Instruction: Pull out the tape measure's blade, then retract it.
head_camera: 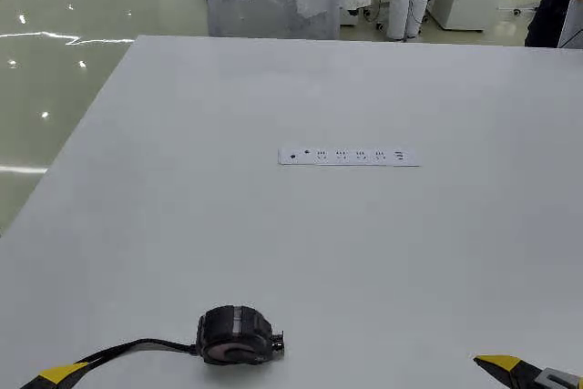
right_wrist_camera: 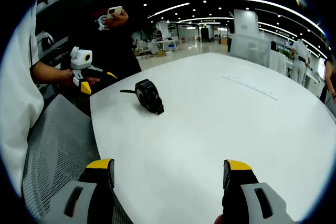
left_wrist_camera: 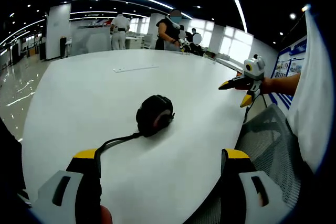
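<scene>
Here, tape measure (head_camera: 235,335) on table (head_camera: 182,179), left gripper (left_wrist_camera: 161,155), right gripper (right_wrist_camera: 169,164), fingers spread, label strip (head_camera: 349,156) illegible.

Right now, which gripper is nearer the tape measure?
The left gripper: the strap of the tape measure runs up to it, while the right gripper sits farther off on the other side.

Tape measure (head_camera: 235,335) on table (head_camera: 364,243), L gripper (left_wrist_camera: 161,155) left, R gripper (right_wrist_camera: 168,165) right, sockets (head_camera: 348,156) behind
</scene>
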`<state>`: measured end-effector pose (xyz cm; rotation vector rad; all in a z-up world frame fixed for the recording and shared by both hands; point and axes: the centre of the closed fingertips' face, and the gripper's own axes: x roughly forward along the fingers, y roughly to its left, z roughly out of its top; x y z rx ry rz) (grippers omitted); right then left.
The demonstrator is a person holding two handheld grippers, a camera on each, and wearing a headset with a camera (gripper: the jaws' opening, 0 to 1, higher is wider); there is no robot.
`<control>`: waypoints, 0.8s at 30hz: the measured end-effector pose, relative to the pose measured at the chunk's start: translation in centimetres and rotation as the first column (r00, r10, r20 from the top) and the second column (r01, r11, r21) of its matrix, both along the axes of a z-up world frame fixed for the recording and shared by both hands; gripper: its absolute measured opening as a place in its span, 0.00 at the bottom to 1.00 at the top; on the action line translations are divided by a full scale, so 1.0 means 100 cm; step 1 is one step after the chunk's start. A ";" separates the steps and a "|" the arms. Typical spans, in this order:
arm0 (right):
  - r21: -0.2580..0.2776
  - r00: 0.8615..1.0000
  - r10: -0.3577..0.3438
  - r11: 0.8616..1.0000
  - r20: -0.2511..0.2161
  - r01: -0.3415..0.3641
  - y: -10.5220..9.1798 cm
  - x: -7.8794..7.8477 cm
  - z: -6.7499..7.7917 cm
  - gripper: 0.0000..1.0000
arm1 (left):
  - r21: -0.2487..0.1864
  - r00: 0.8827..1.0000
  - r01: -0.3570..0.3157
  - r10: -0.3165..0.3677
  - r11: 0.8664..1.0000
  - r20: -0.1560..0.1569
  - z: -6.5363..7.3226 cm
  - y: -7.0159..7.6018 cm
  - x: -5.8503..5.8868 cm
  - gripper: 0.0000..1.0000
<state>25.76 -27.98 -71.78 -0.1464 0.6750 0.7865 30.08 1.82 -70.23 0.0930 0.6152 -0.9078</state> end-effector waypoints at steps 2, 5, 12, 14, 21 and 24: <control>-0.005 1.000 0.006 1.000 -0.002 -0.006 0.000 0.000 -0.001 0.86 | -0.008 1.000 0.005 -0.006 1.000 -0.006 0.000 -0.002 0.000 0.92; -0.003 1.000 0.008 1.000 -0.002 -0.008 0.000 0.003 0.000 0.86 | -0.002 1.000 0.014 -0.014 1.000 -0.010 -0.002 -0.004 0.001 0.91; -0.010 1.000 0.023 1.000 -0.003 -0.023 0.002 0.009 -0.001 0.86 | -0.002 0.999 0.033 -0.033 0.999 -0.003 0.000 -0.010 0.008 0.90; -0.016 0.999 0.033 0.999 -0.001 -0.033 0.003 0.012 -0.001 0.86 | -0.004 0.999 0.037 -0.037 0.999 0.002 0.001 -0.011 0.011 0.90; -0.019 0.998 0.060 0.998 0.006 -0.059 0.010 0.024 -0.001 0.86 | 0.002 0.998 0.064 -0.064 0.998 0.014 0.000 -0.015 0.024 0.90; -0.023 0.997 0.077 0.997 0.006 -0.076 0.012 0.026 -0.002 0.86 | 0.003 0.996 0.084 -0.084 0.996 0.022 0.001 -0.020 0.028 0.90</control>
